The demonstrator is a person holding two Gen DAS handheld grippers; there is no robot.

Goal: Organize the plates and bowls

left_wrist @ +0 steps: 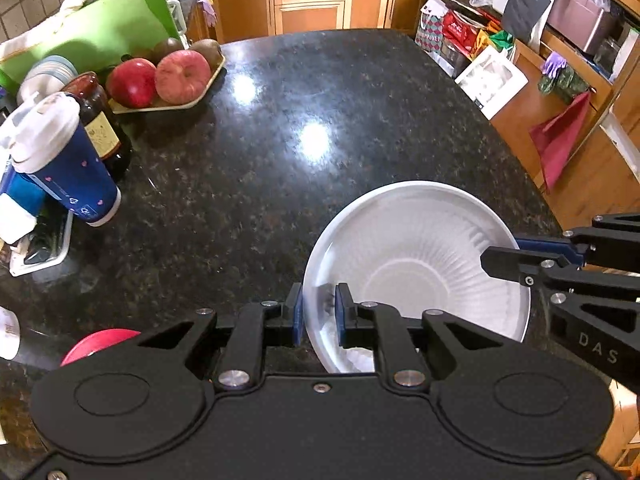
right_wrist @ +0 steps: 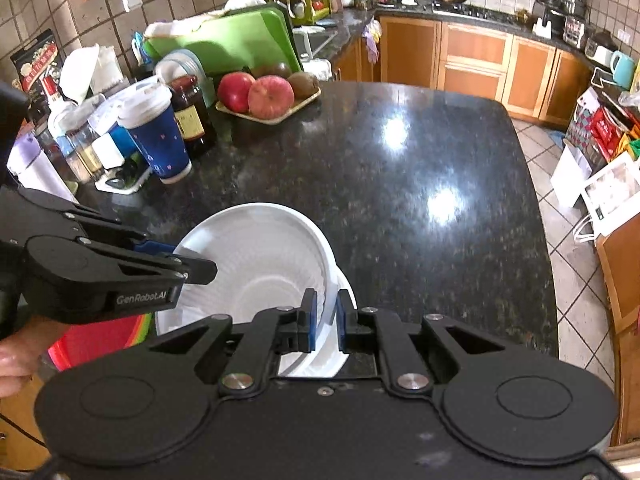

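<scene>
The left gripper [left_wrist: 319, 312] is closed narrowly on the rim of the white bowl [left_wrist: 416, 272] at the bowl's 8 o'clock edge, while the right gripper [right_wrist: 324, 316] clamps the opposite rim, its blue pads [right_wrist: 310, 320] pressed to either side of the wall. The bowl sits tilted above the dark granite counter [left_wrist: 280, 140], with a second white rim [right_wrist: 346, 292] visible just beneath it. At the left view's 10 o'clock stand the blue cup [left_wrist: 64, 160] and fruit tray [left_wrist: 168, 80].
</scene>
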